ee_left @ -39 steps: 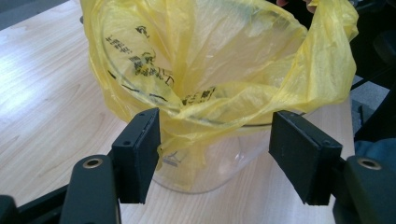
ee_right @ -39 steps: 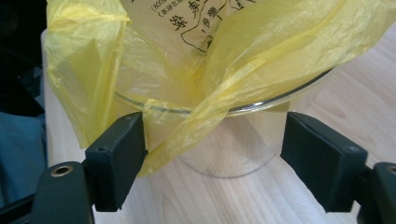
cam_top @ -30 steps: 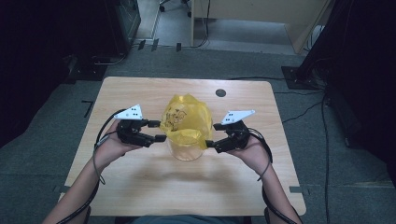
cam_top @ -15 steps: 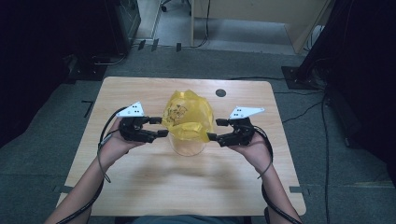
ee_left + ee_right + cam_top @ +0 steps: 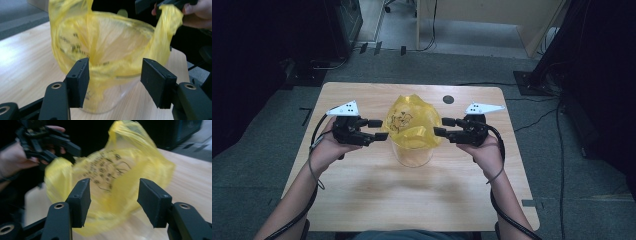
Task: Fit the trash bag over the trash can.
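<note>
A yellow plastic bag [image 5: 409,122] with black print lines a clear round container [image 5: 413,156] standing mid-table. Its crumpled top billows above the rim. My left gripper [image 5: 379,129] is at the bag's left side, open. My right gripper [image 5: 442,126] faces it from the right, also open. In the left gripper view the left gripper [image 5: 113,75] has its jaws spread before the bag [image 5: 105,40] and container [image 5: 117,97]. In the right gripper view the right gripper [image 5: 113,193] is equally wide, and the blurred bag [image 5: 112,170] bulges ahead of it.
The wooden table [image 5: 362,200] has a small dark round disc [image 5: 448,99] at its far edge. Dark equipment stands on the floor at the left, the back and the right. Cables trail from both grippers over the table's sides.
Both grippers have moved away from the person, from beside the container up to the bag's upper part. The bag's top has spread a little wider.
</note>
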The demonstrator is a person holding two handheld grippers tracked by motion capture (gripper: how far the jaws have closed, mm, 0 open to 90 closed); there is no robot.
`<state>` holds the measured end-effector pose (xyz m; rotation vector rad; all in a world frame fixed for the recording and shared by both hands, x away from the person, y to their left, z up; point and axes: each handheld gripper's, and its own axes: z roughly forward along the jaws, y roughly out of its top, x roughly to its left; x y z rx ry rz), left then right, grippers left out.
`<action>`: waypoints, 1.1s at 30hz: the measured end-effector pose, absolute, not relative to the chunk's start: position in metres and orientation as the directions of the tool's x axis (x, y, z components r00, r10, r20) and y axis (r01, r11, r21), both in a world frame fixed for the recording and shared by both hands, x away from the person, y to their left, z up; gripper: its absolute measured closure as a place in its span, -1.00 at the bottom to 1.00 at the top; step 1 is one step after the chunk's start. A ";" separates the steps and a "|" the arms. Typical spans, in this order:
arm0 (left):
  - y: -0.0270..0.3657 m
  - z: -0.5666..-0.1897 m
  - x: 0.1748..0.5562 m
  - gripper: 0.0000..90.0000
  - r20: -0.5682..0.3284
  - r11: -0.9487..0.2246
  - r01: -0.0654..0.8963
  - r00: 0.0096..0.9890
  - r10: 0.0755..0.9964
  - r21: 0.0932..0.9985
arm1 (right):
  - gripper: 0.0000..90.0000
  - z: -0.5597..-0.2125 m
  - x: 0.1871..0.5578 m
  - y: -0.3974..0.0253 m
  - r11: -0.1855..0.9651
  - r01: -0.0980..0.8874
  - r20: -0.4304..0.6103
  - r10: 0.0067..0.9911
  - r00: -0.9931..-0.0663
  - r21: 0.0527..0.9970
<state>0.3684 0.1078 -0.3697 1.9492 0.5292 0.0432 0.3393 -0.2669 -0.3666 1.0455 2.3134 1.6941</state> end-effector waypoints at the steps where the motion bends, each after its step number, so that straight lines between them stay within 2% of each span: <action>1: 0.106 -0.367 0.370 -0.12 -0.206 -0.336 0.343 0.901 0.381 0.877 | -0.03 -0.366 0.341 -0.264 0.146 0.484 0.332 0.559 -0.760 0.863; 9: 0.088 -0.354 0.382 -0.12 -0.205 -0.341 0.354 0.892 0.403 0.871 | -0.19 -0.362 0.339 -0.234 0.217 0.488 0.331 0.504 -0.797 0.845; 13: 0.076 -0.353 0.380 -0.16 -0.211 -0.347 0.352 0.899 0.384 0.869 | -0.27 -0.367 0.331 -0.222 0.259 0.469 0.308 0.482 -0.821 0.844; 20: 0.059 -0.367 0.366 -0.18 -0.205 -0.410 0.343 0.916 0.345 0.845 | -0.35 -0.376 0.319 -0.214 0.323 0.449 0.250 0.504 -0.827 0.833; 26: 0.059 -0.375 0.351 -0.20 -0.177 -0.431 0.328 0.919 0.353 0.841 | -0.39 -0.377 0.306 -0.216 0.352 0.409 0.160 0.560 -0.813 0.842; 33: 0.068 -0.383 0.334 -0.23 -0.122 -0.415 0.284 0.919 0.376 0.864 | -0.40 -0.380 0.298 -0.223 0.336 0.408 0.146 0.593 -0.792 0.849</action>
